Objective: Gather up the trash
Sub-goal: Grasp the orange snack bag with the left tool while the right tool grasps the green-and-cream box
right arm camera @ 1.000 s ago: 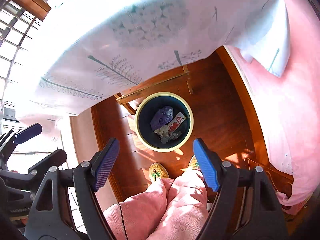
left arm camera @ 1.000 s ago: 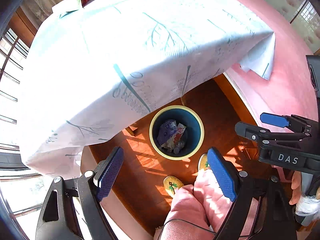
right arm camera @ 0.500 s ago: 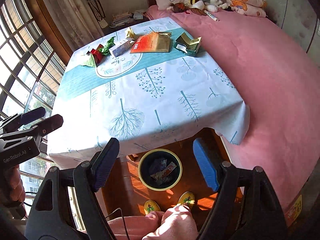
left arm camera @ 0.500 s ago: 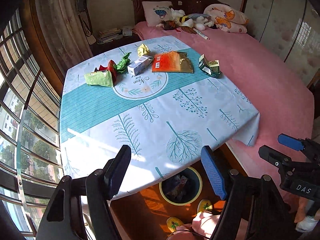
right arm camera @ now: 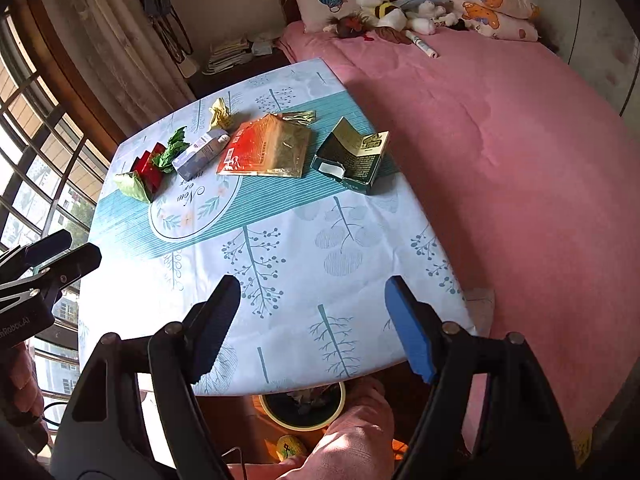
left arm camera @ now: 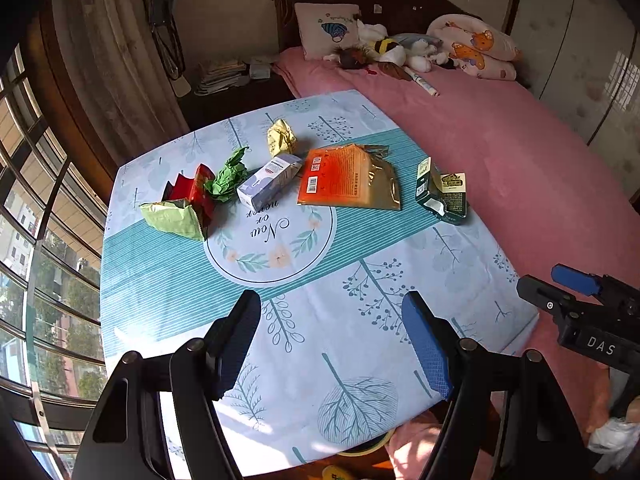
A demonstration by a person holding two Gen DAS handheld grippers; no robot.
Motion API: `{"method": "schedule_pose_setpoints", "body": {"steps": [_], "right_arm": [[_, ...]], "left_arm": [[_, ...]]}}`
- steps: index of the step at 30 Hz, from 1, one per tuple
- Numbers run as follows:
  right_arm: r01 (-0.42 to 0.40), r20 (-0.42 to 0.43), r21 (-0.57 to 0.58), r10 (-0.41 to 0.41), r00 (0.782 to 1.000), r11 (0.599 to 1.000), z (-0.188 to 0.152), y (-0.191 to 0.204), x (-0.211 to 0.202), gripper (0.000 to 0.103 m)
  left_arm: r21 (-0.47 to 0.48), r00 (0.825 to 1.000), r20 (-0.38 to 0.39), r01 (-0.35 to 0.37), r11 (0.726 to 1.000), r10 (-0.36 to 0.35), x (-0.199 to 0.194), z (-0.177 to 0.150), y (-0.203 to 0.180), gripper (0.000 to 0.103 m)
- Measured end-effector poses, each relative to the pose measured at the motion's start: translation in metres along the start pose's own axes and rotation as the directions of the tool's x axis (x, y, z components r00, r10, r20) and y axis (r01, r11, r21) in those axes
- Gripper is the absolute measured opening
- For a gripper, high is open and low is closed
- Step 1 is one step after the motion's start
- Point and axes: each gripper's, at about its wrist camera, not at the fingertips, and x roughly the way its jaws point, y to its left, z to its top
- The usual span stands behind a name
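Trash lies in a row across the far half of the table point(left arm camera: 360, 360): a light green wrapper point(left arm camera: 174, 218), a red wrapper point(left arm camera: 192, 190), crumpled green paper point(left arm camera: 228, 176), a white and purple carton point(left arm camera: 268, 184), a yellow crumpled wrapper point(left arm camera: 282, 140), an orange and gold bag point(left arm camera: 348, 178) and a torn dark green box point(left arm camera: 440, 194). My left gripper point(left arm camera: 330, 304) hovers open over the near tablecloth, nothing between its fingers. My right gripper point(right arm camera: 312, 286) is open and empty beside it, nearer the green box point(right arm camera: 352, 160). The bin point(right arm camera: 304, 426) with trash inside peeks from under the table's near edge.
A bed with a pink cover point(right arm camera: 520, 140) runs along the table's right side, with pillows and soft toys at its head. A barred window point(left arm camera: 40, 240) and a curtain stand on the left. A person's pink trouser leg point(right arm camera: 352, 440) and a slipper point(right arm camera: 290, 446) are below the table edge.
Both grippers have risen from the bin under the table to above the tabletop, so the trash on the cloth has come into view. The left jaws have narrowed a little.
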Motion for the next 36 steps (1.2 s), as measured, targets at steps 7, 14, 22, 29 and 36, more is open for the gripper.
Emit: {"method": "schedule_pose_setpoints", "body": {"steps": [7,14,22,29,36], "right_arm": [[-0.057,-0.154,0.115,0.074,0.985,0.992,0.079,-0.081,0.116,0.06],[-0.114,-0.261,0.103,0.137,0.956,0.988,0.139,-0.104,0.2,0.05],[-0.156,-0.304,-0.018,0.143,0.942,0.988,0.154,-0.067,0.244,0.041],[-0.269,-0.314,-0.062,0.237,0.919,0.961,0.165,-0.048,0.247,0.022],[-0.278,-0.257,-0.129,0.238,0.937,0.952,0.198,-0.049,0.229,0.021]], "left_arm": [[-0.096,0.993,-0.113,-0.046,0.994,0.035,0.101,0.069,-0.029,0.074],[-0.159,0.984,-0.162,-0.103,0.982,0.077,0.165,0.123,-0.049,0.074],[-0.203,0.974,-0.2,-0.151,0.967,0.11,0.202,0.146,-0.043,0.074],[-0.37,0.969,-0.246,-0.098,0.924,0.004,0.242,0.161,-0.016,0.074],[-0.46,0.968,-0.249,-0.101,0.882,-0.019,0.282,0.191,-0.008,0.074]]}}
